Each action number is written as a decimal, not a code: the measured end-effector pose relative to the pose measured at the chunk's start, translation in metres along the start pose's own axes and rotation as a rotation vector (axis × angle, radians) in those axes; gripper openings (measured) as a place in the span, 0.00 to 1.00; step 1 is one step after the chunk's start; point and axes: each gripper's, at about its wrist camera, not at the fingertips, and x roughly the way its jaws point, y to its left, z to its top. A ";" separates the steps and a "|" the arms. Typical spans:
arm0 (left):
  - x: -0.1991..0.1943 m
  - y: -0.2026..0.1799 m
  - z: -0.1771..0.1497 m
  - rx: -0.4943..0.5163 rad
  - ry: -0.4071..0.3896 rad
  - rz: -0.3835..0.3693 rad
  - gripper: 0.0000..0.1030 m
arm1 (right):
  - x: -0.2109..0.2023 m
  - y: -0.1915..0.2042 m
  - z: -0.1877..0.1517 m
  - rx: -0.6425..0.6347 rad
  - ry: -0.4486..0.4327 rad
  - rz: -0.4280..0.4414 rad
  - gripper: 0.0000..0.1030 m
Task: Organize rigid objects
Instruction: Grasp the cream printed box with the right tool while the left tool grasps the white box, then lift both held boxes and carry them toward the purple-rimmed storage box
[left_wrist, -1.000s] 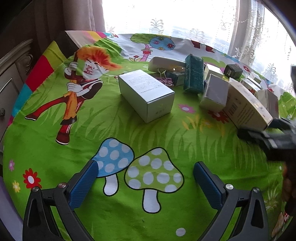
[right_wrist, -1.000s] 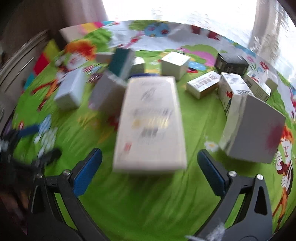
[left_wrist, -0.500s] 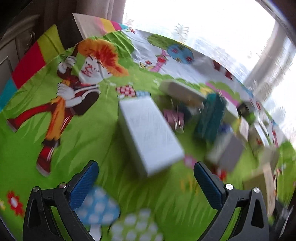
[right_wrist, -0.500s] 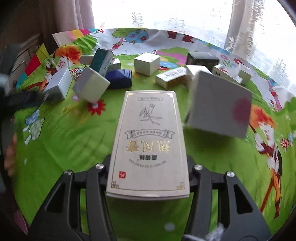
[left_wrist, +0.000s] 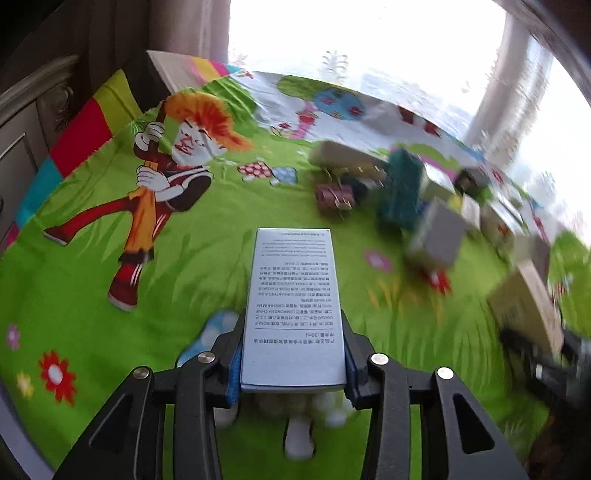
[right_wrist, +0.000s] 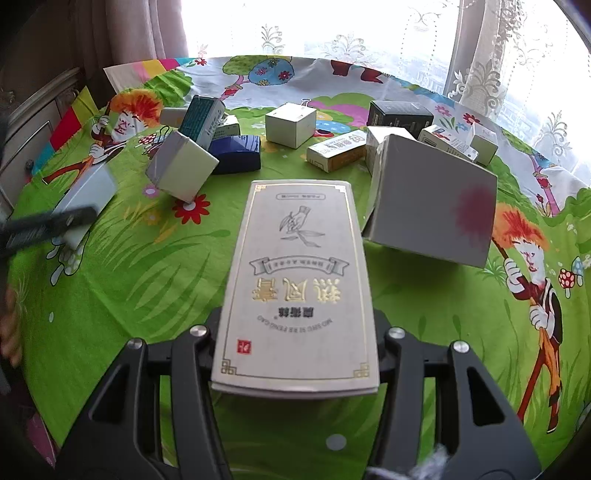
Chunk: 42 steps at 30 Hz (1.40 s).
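My left gripper (left_wrist: 291, 365) is shut on a long silver-white box (left_wrist: 293, 306) with small print on top, held above the green cartoon tablecloth (left_wrist: 92, 258). It also shows blurred at the left of the right wrist view (right_wrist: 85, 199). My right gripper (right_wrist: 295, 354) is shut on a flat cream box with gold lettering (right_wrist: 295, 280), held above the cloth. The right gripper with its box shows blurred at the right edge of the left wrist view (left_wrist: 528, 317).
Several boxes lie on the cloth: a big grey box with a red spot (right_wrist: 432, 206), a tilted grey box (right_wrist: 181, 166), a teal box (right_wrist: 201, 118), a dark blue box (right_wrist: 236, 153), a white cube (right_wrist: 290, 123), a black box (right_wrist: 400, 114). A cabinet (right_wrist: 29, 125) stands left.
My left gripper has closed on the silver-white box and lifted it. My right gripper closed on the cream box half a second ago and holds it, raised slightly.
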 end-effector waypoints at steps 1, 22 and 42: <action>0.000 -0.001 0.000 0.015 0.001 0.009 0.42 | 0.000 0.000 0.000 0.000 0.000 0.000 0.54; -0.030 -0.032 -0.031 0.121 -0.066 0.044 0.41 | -0.056 -0.016 -0.020 0.124 -0.282 -0.091 0.53; -0.253 -0.105 -0.046 0.267 -0.839 -0.042 0.41 | -0.255 0.006 -0.071 0.179 -0.851 -0.297 0.54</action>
